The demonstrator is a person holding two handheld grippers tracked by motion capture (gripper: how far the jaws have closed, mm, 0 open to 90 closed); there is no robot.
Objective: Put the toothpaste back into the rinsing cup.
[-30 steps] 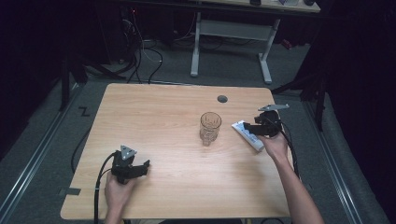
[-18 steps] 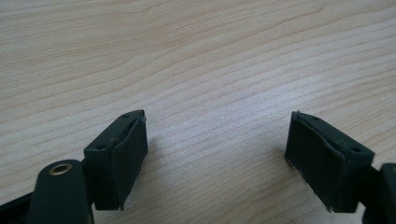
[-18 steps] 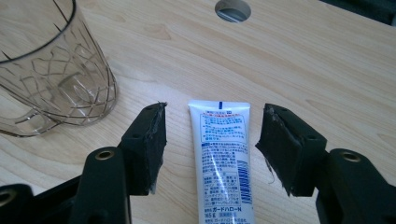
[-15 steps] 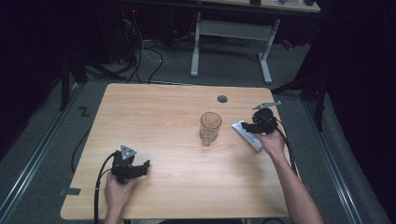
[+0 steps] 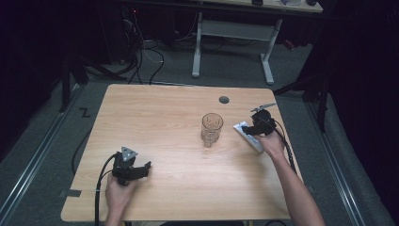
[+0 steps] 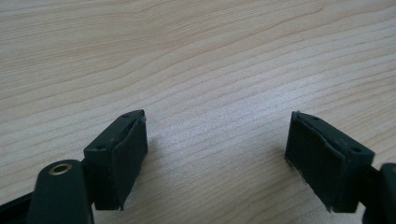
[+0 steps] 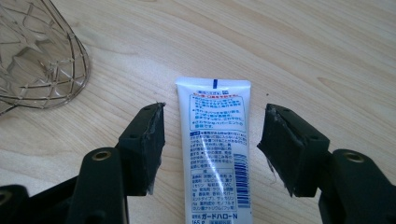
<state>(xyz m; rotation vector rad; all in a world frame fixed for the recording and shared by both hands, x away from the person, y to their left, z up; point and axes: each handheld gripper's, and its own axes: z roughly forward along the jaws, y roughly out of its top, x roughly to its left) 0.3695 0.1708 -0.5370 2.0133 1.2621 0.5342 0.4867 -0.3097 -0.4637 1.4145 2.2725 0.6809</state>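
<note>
- Toothpaste, a white plastic tube [image 7: 217,154] with blue print, lies flat on your light wooden surface [image 5: 179,122] between your right tongs' [image 7: 211,147] spread jaws, untouched by them.
- Your left tongs [image 6: 215,156], jaws spread over bare wood, sit near you.
- Farther off, a clear faceted glass [image 5: 211,128] stands upright just beside the tube.
</note>
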